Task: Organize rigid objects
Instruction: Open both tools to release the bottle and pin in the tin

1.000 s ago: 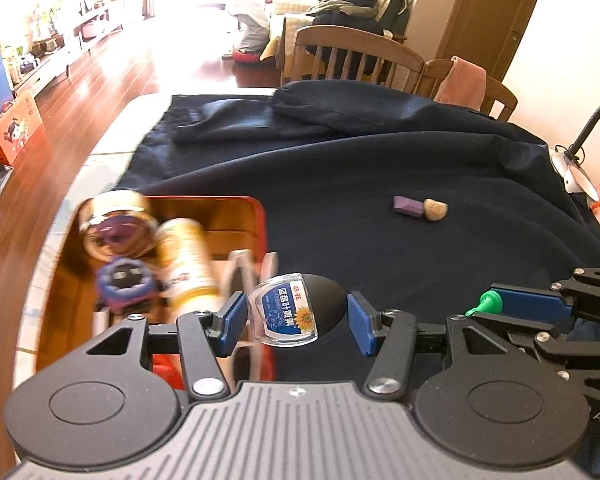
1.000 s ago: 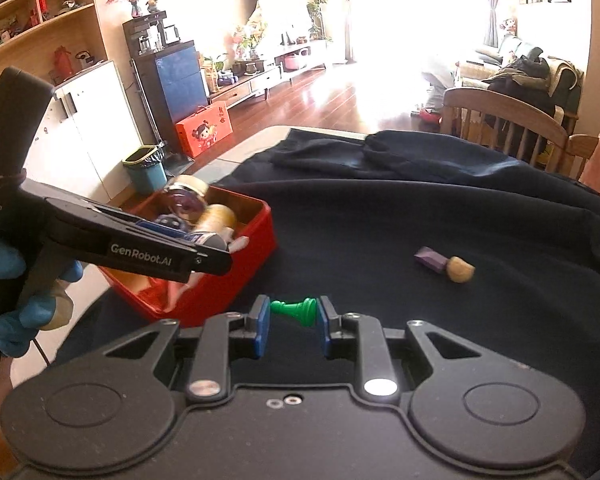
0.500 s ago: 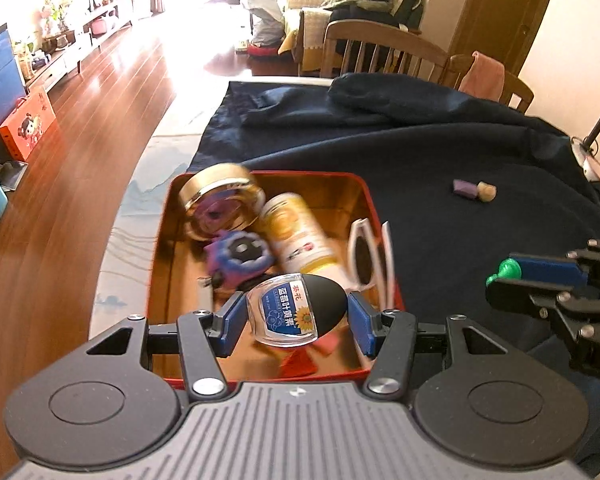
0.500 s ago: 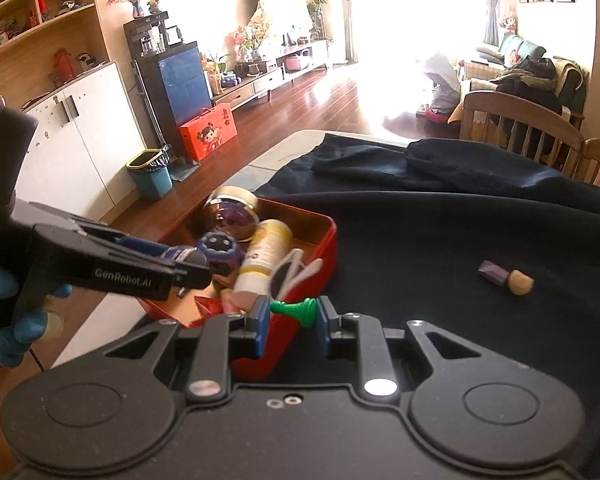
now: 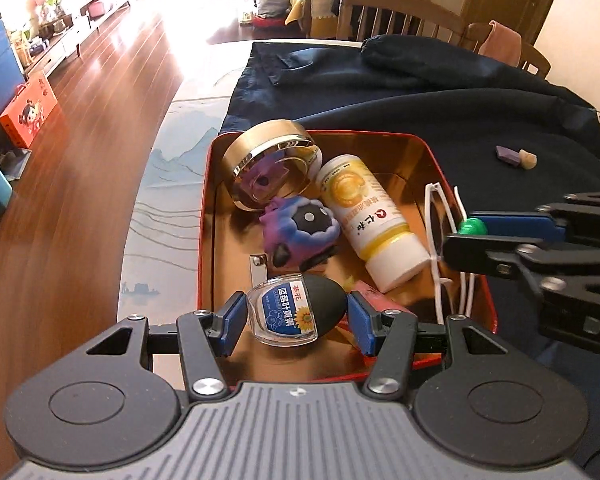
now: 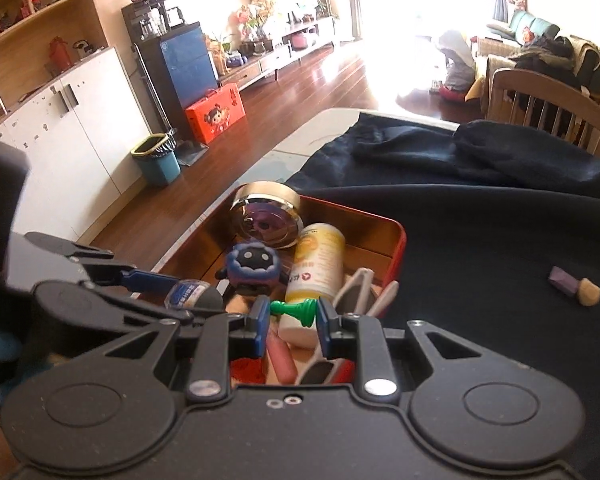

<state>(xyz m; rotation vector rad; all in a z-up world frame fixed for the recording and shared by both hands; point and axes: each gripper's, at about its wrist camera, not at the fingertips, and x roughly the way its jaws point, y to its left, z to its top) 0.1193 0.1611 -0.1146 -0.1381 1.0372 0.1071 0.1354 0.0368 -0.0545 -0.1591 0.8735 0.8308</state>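
The black-capped bottle with the blue label [image 5: 296, 311] sits clamped in the left tool [image 5: 296, 322], now hanging above the near end of the red tin [image 5: 440, 160]; a second ago it was over the dark cloth [image 5: 420, 92] beside the tin. The green pawn [image 6: 297, 310] is pinched in the right tool [image 6: 293, 320], which has likewise come from the cloth to the tin's near right edge, above the white sunglasses [image 5: 446, 240]. Inside lie a gold-rimmed jar [image 5: 270, 168], a purple toy [image 5: 300, 232] and a yellow bottle [image 5: 374, 216]. Two small blocks [image 5: 516, 156] remain on the cloth-covered desk.
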